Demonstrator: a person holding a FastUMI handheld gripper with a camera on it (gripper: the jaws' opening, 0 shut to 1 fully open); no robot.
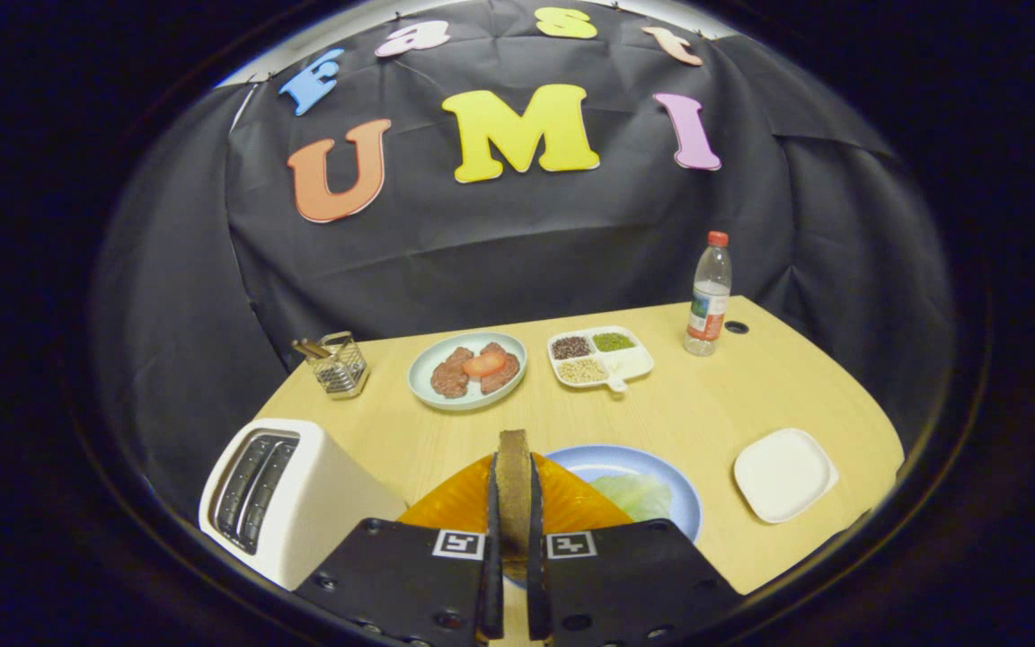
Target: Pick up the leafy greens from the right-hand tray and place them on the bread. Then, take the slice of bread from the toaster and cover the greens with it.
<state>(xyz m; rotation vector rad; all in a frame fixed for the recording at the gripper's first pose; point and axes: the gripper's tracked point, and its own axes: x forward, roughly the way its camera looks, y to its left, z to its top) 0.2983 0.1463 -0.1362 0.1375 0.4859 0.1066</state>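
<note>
Here the gripper [514,503] holds a slice of bread [513,476] upright on its edge, the two fingers closed against its flat sides so that only the brown crust edge faces the camera. The slice stands above a blue plate [661,476] that lies just ahead of the fingers on the wooden table [715,404]. On that plate a pale leaf of leafy greens [634,494] rests to the right of the held slice, and an orange-yellow ridged surface [455,503] spreads out on either side of the slice; what it is cannot be told. To the left of the fingers a white toaster [293,494] sits with its two slots facing up. To the right of the blue plate lies a small white square tray [784,474]. Beyond the fingers, near the middle of the table, a pale plate [432,355] carries dark meat slices with a red tomato slice [484,364] on top. Just beside it stands a white divided dish [634,364] holding grains in three of its compartments. A wire basket [340,364] stands farther left, and a clear bottle with a red cap [709,296] stands upright near the far right corner.
</note>
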